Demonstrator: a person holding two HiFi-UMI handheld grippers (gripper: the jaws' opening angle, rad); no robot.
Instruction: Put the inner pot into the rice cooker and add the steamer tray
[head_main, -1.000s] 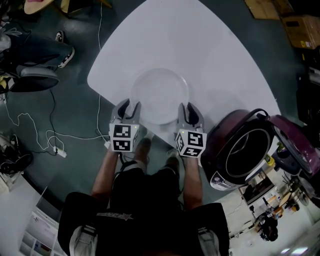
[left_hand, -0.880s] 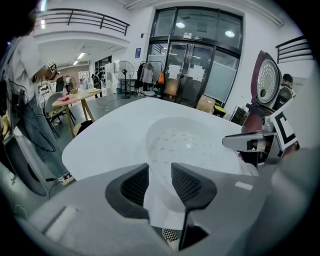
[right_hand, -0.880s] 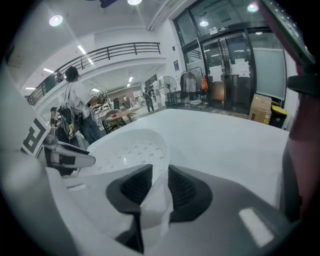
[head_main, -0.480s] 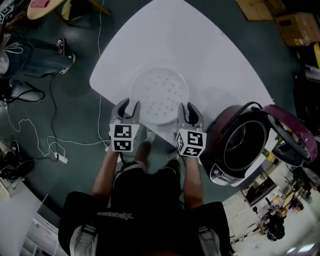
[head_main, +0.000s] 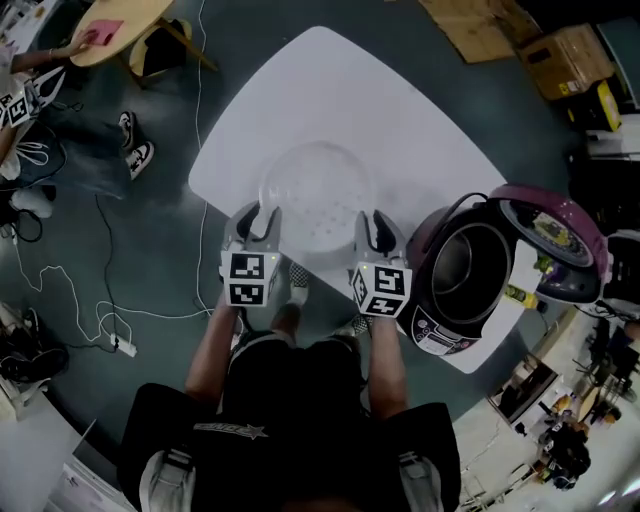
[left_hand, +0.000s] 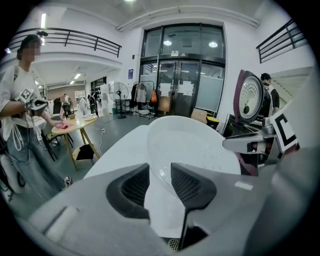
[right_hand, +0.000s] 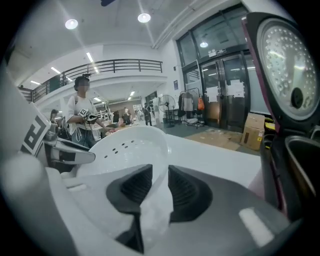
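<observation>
1. White table (head_main: 330, 90) fills the head view, and the rice cooker (head_main: 432, 330) stands at its right edge with the lid (head_main: 555, 232) thrown back.
2. My left tongs (head_main: 257, 220) pinch the near-left rim of the steamer tray (head_main: 318, 195), and my right tongs (head_main: 372, 228) pinch the near-right rim. Each gripper view shows the white rim clamped between the pads.
3. Compared with a second ago, the tray rides higher, clear of the table, and the cooker sits closer in view.
4. The inner pot (head_main: 462, 265) looks already seated in the cooker, so I judge only the tray remains: carry it right, keep it level, lower it in.
</observation>
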